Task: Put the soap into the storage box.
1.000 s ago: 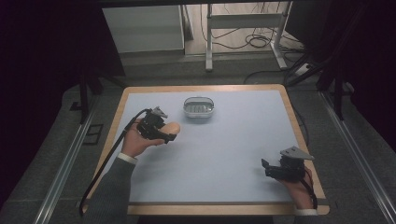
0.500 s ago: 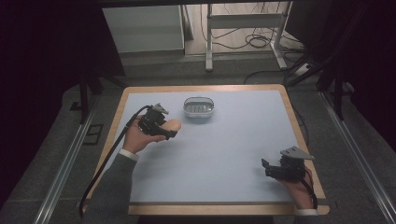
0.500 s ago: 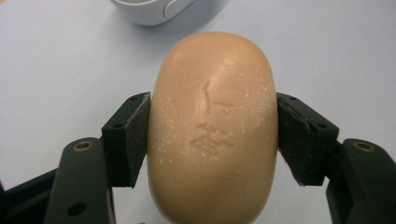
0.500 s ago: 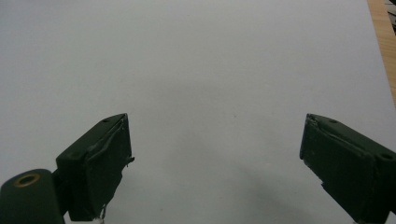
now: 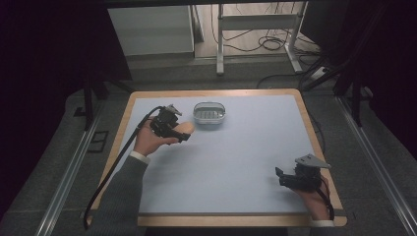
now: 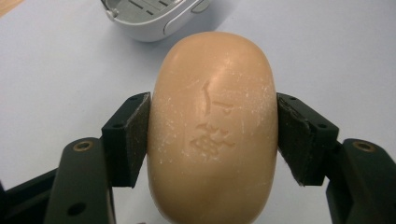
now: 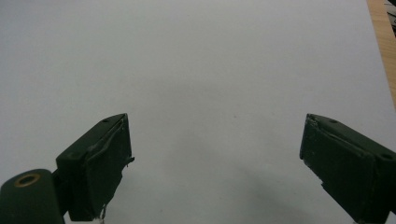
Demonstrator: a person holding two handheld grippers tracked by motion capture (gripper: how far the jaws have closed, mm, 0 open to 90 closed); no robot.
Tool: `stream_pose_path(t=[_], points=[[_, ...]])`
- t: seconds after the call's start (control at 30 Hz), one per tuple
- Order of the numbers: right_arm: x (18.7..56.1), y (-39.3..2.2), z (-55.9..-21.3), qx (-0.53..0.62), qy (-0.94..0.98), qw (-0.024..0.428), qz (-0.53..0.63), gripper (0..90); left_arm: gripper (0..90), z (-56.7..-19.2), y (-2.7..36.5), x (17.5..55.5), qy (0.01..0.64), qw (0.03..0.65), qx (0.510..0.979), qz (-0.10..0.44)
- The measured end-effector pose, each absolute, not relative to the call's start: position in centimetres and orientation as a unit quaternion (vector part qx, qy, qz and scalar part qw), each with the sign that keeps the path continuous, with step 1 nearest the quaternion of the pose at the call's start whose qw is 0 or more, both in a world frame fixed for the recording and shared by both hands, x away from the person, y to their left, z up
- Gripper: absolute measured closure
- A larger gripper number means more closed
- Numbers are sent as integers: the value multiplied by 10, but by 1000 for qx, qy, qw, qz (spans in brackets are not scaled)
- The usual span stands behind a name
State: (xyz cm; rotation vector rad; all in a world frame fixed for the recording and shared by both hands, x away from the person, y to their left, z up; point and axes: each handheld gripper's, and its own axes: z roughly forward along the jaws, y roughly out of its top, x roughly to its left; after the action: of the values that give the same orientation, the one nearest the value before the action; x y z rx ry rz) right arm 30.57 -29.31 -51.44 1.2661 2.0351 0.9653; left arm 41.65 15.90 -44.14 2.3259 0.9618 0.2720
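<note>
The table [image 5: 246,162] carries a pale blue mat with wood showing at its edges, and nearly all of it lies bare ahead of both tools – open room for carrying something across without bumping anything. The soap dish [image 5: 209,112], a small grey tray with a slatted floor, sits just ahead of the left gripper [image 5: 183,133] and a little to its side, close enough that the load looks meant for it; its rim shows right beyond the jaws in the left gripper view. The left gripper is clamped on the soap [image 6: 212,126]: the 2 pads press its long flanks near the middle, with the stamped face turned up toward the camera. Holding it across the narrow width probably keeps the rounded bar from squirting out forward or back, and leaves its front end free to go down onto the slats first. The bar looks held clear of the mat, though I can't be sure of that. The right gripper [image 5: 281,178] rests well away from the dish, near the corner closest to the person, jaws spread wide with only plain mat between them – parked, I would judge, so that it stays out of the way
</note>
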Motion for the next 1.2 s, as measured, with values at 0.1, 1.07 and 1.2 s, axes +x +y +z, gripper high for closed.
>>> stream_pose_path(t=[0.1,1.07,1.2], points=[[306,-293,-514,471,757,276,359,88,323,-442,158,418,362,297,877,104],[307,-295,-514,478,752,277,359,88,324,-431,140,448,359,301,878,99],[307,-295,-513,477,752,277,360,88,324,-428,138,451,357,306,878,94]])
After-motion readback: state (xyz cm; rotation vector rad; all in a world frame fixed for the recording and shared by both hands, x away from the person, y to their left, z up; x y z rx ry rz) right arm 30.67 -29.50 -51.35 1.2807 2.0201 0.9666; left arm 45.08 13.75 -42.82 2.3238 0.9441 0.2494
